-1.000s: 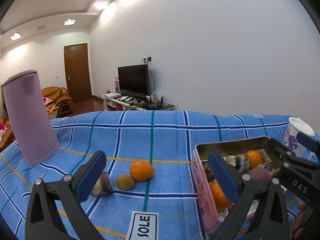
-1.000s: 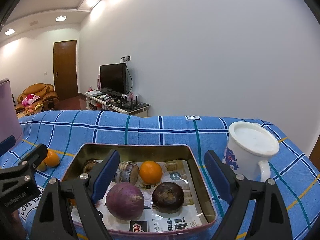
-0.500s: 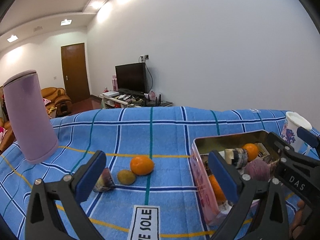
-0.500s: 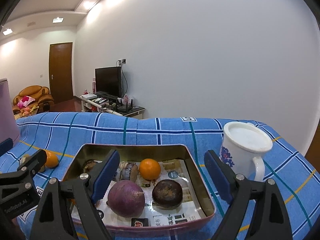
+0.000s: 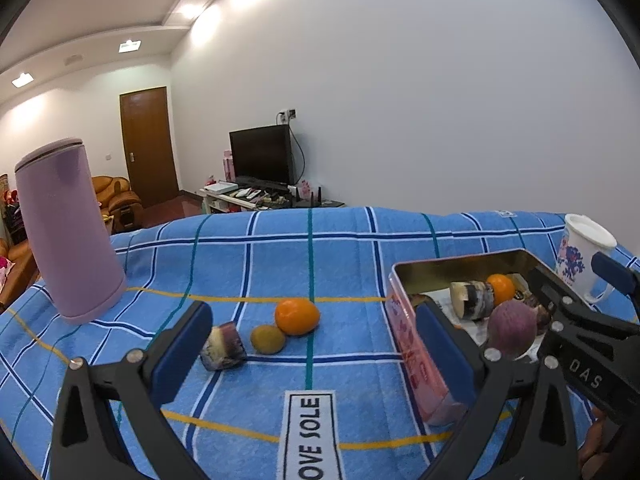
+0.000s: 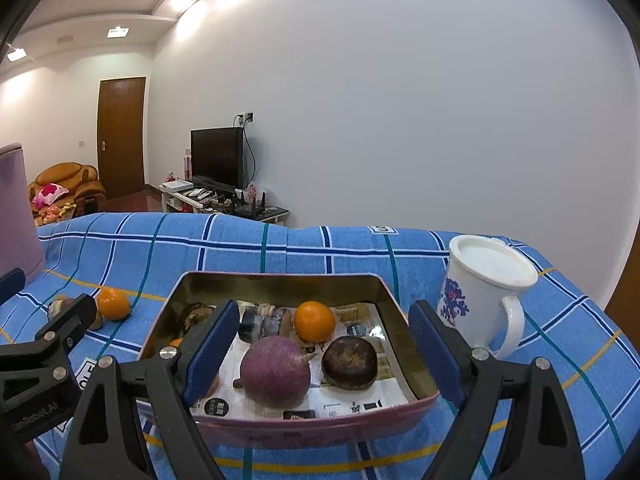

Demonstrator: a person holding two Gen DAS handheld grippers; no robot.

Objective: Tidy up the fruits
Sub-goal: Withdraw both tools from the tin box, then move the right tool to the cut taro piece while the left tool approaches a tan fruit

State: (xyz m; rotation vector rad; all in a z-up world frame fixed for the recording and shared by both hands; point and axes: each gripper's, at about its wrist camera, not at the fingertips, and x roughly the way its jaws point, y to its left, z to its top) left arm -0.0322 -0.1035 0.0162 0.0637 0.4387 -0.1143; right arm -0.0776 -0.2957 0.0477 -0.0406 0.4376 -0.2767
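While both tools gape wide and hold nothing, left tool (image 5: 312,348), right tool (image 6: 324,344), the tin (image 6: 400,320) holds an orange (image 6: 315,321), purple bulb (image 6: 275,376), dark fruit (image 6: 349,362); loose orange (image 5: 297,316) lies left on the surface (image 5: 340,248).

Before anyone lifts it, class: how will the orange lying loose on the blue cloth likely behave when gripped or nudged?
The orange is round and smooth, so a nudge would probably roll it, perhaps into the small brownish fruit beside it. It looks firm, likely holding shape between the jaws. The towelling cloth should slow rolling.
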